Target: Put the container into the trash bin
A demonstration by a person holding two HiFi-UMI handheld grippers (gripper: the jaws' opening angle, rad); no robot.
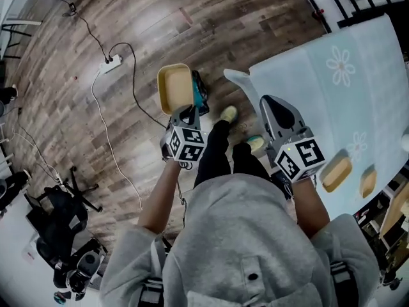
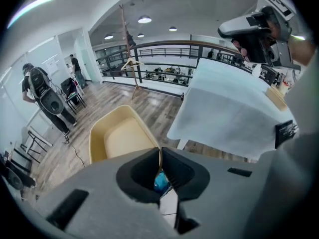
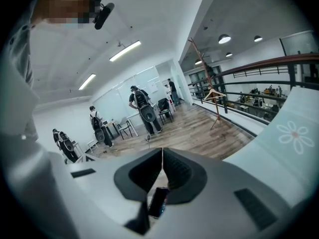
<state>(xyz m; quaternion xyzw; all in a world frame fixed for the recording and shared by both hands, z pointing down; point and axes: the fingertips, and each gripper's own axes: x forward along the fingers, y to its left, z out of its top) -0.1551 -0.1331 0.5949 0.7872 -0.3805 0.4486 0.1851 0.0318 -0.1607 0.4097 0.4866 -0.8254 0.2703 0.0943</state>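
One shallow, pale-yellow rectangular container (image 1: 174,87) is in play. It hangs over the wooden plank floor (image 1: 128,18), well clear of the table draped in a light-blue flowered cloth (image 1: 307,88). My left gripper (image 1: 185,115) is clenched on its near rim. I judge this to be the carry step: the container is lifted but not yet binned.

The next move calls for finding the bin. A teal object (image 1: 200,94) shows partly behind the container, and I cannot tell whether it is the bin. I would bring the container over the bin's mouth before letting go.

The left gripper view shows the thin rim pinched between the pads. The head view alone shows two more tan containers (image 1: 337,174) on the table. The right gripper view shows my right gripper (image 3: 162,156) clenched on nothing.
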